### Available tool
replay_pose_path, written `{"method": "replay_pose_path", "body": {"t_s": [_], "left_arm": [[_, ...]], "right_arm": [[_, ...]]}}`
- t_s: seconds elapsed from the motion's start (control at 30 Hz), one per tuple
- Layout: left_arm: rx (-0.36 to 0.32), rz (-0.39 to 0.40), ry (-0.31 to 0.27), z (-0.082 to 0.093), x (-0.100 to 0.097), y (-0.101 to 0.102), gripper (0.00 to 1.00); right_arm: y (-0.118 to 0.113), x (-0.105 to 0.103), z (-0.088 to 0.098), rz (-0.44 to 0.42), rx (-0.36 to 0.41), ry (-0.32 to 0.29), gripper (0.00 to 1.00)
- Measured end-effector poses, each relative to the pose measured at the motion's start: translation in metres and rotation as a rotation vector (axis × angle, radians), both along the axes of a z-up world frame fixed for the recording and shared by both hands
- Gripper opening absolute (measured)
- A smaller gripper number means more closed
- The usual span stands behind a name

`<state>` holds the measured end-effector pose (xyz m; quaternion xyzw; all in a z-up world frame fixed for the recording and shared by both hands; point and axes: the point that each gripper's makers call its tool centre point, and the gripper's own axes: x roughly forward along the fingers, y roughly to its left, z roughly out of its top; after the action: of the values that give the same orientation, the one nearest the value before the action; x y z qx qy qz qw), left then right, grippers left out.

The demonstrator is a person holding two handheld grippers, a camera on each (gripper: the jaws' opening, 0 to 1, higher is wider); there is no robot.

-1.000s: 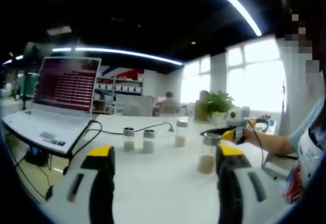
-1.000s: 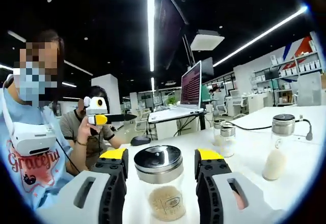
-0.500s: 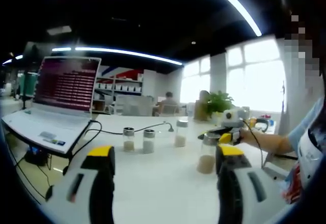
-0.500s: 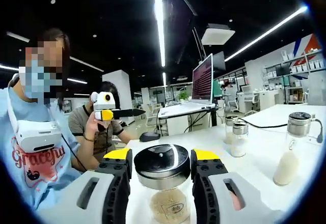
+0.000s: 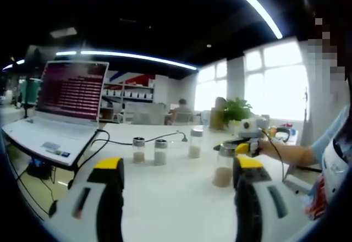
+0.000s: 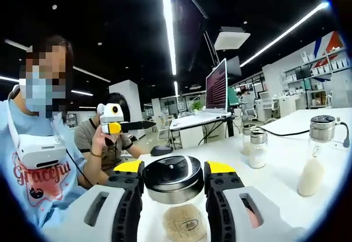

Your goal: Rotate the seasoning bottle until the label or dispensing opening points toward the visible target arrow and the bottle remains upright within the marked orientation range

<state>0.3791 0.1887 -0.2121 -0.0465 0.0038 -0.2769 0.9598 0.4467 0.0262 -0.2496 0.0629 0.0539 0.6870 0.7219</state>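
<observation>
Two jaws of the right gripper (image 6: 172,180) clamp the seasoning bottle (image 6: 175,199) at its lid, upright on the white table (image 6: 275,162); left gripper (image 5: 175,176) idles apart; twist comes next, arrow unseen.

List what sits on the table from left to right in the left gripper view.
Laptop → two small shakers side by side → taller bottle → seasoning bottle, with the right gripper at its lid.
</observation>
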Motion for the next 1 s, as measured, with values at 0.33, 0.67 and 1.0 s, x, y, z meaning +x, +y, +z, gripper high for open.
{"method": "replay_pose_path", "body": {"t_s": [0.33, 0.67, 1.0], "left_arm": [[-0.003, -0.009, -0.003, 0.0031, 0.0001, 0.0017, 0.86], [-0.007, -0.020, -0.001, 0.0019, -0.0018, 0.0000, 0.86], [-0.008, -0.021, 0.002, -0.0010, -0.0047, -0.0010, 0.86]], "right_arm": [[0.0016, 0.0016, -0.0017, -0.020, -0.031, -0.034, 0.43], [0.0023, 0.0000, -0.0048, -0.045, -0.044, -0.056, 0.42], [0.0033, -0.0020, -0.0070, -0.102, -0.059, -0.070, 0.42]]}}
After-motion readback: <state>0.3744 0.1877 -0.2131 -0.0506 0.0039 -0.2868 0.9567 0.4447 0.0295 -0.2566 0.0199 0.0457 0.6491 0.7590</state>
